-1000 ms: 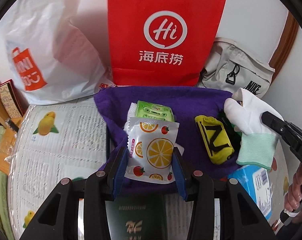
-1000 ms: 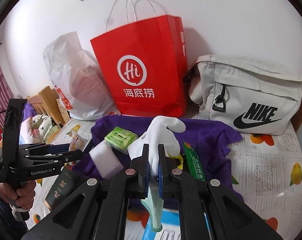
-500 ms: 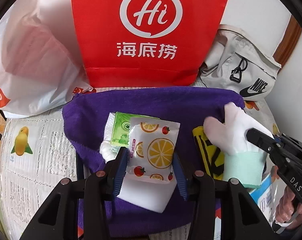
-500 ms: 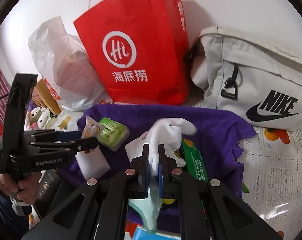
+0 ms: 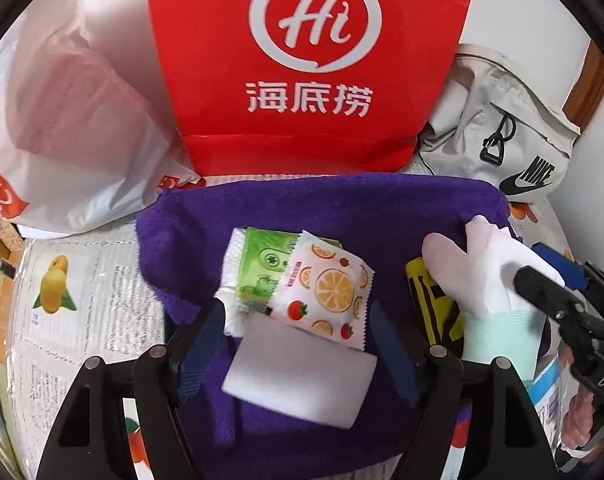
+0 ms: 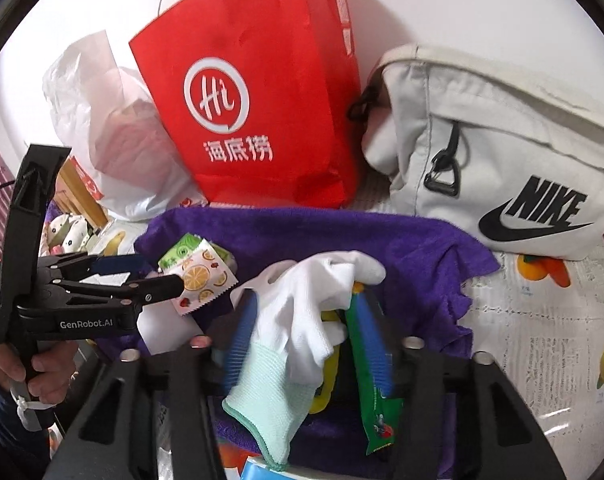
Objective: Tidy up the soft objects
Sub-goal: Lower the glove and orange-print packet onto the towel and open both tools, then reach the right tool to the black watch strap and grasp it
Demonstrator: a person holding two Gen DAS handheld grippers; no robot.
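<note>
A purple towel (image 5: 342,208) (image 6: 342,236) lies before the bags. On it lie a green tissue pack (image 5: 261,272), an orange-print wipes packet (image 5: 326,292) (image 6: 199,280), a white sponge (image 5: 302,380) and a yellow-black soft item (image 5: 430,300). My left gripper (image 5: 297,332) is open, its fingers spread either side of the wipes packet, which rests loose on the green pack. My right gripper (image 6: 306,340) is open, fingers apart around a white glove with a mint cuff (image 6: 297,320) (image 5: 490,276), which drapes on the towel over a green packet (image 6: 372,380).
A red paper bag (image 5: 306,60) (image 6: 257,108) stands behind the towel. A white plastic bag (image 5: 69,120) sits left of it, a grey Nike bag (image 6: 502,152) (image 5: 502,128) right. A blue-white box (image 5: 546,392) lies near the right front. The table has a fruit-print cover (image 5: 81,300).
Both grippers have opened. The left let go of the wipes packet, which now lies tilted on the green pack. The right let go of the glove, which now sags onto the towel.
</note>
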